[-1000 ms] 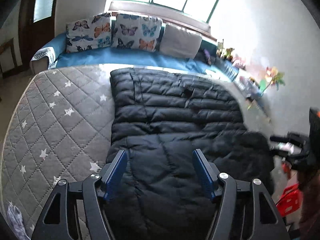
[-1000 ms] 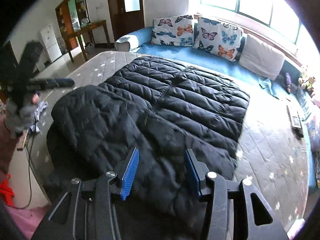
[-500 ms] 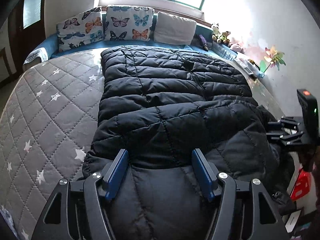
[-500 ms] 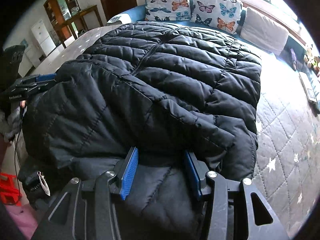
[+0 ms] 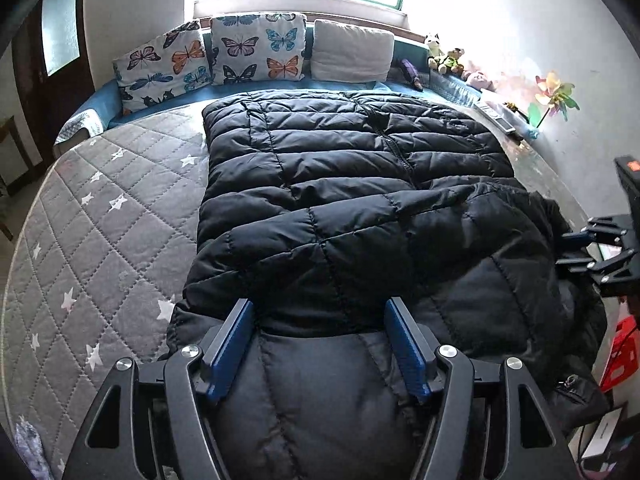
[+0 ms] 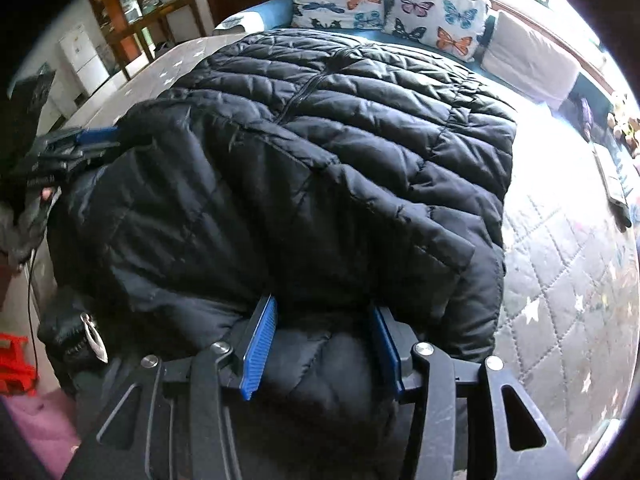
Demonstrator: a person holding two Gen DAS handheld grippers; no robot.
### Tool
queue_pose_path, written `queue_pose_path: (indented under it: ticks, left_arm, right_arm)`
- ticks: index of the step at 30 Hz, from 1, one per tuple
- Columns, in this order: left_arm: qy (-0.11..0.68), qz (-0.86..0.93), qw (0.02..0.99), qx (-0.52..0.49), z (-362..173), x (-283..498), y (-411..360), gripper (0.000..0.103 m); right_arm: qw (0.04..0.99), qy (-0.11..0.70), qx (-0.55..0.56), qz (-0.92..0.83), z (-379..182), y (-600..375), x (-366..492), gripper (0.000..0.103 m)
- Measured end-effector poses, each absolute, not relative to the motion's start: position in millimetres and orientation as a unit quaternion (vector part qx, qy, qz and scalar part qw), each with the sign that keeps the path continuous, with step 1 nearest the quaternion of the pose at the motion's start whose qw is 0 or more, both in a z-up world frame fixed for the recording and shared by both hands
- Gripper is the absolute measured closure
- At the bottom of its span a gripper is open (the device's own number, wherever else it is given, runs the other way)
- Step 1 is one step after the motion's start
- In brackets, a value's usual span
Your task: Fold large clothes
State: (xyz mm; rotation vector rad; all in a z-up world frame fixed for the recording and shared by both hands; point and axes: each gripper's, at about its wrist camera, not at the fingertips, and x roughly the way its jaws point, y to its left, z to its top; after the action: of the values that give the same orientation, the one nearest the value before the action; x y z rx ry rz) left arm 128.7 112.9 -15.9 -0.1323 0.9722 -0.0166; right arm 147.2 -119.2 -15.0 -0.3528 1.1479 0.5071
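Observation:
A large black puffer jacket [image 5: 352,184] lies spread on a grey quilted mattress [image 5: 100,232], its near end folded over itself. It fills the right wrist view [image 6: 320,140]. My left gripper [image 5: 320,320] is open, its blue pads [image 5: 232,344] straddling the jacket's near edge. My right gripper [image 6: 320,320] is open, its pads [image 6: 260,340] astride the jacket's near right edge. Each gripper shows in the other's view, the right one [image 5: 592,248] at the jacket's right side and the left one [image 6: 80,140] at its left side.
Butterfly cushions [image 5: 256,48] and a white cushion [image 5: 352,50] line a blue sofa under the window. Toys and a pinwheel [image 5: 554,94] stand along the right wall. A red stool [image 6: 14,364] sits on the floor. A wooden table [image 6: 160,12] and white cabinet stand far left.
Both grippers have come down and forward onto the jacket's near edge, so the jacket looms larger. The jaws have stayed open.

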Motion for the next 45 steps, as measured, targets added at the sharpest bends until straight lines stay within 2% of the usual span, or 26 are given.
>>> queue_pose_path:
  ticks: [4, 9, 12, 17, 22, 24, 31, 35, 45]
  left_arm:
    - [0.466, -0.004, 0.883, -0.059, -17, 128, 112, 0.033]
    - [0.454, 0.003, 0.888, -0.069, -17, 126, 115, 0.031]
    - [0.445, 0.016, 0.892, -0.072, -18, 121, 114, 0.031]
    - [0.436, 0.028, 0.896, -0.076, -19, 119, 114, 0.03]
    - [0.43, 0.029, 0.9, -0.058, -22, 118, 111, 0.029]
    - [0.431, 0.029, 0.9, -0.056, -22, 118, 111, 0.029]
    - [0.426, 0.021, 0.9, -0.087, 4, 90, 126, 0.029]
    - [0.424, 0.012, 0.899, -0.108, 23, 57, 128, 0.029]
    - [0.472, -0.05, 0.862, -0.178, 3, -22, 100, 0.029]
  right_arm:
    - [0.812, 0.505, -0.165, 0.242, 6, -124, 135, 0.051]
    - [0.803, 0.527, -0.154, 0.233, -27, -134, 142, 0.051]
    - [0.803, 0.53, -0.158, 0.222, -12, -132, 144, 0.051]
    - [0.824, 0.492, -0.165, 0.226, 20, -126, 139, 0.05]
    - [0.804, 0.538, -0.138, 0.211, -33, -134, 157, 0.05]
    - [0.808, 0.535, -0.128, 0.212, -32, -137, 158, 0.05]
    - [0.83, 0.483, -0.171, 0.22, 15, -142, 120, 0.048]
    - [0.826, 0.455, -0.219, 0.251, 31, -144, 81, 0.032]
    - [0.766, 0.41, -0.372, 0.327, 3, -128, -2, 0.03]
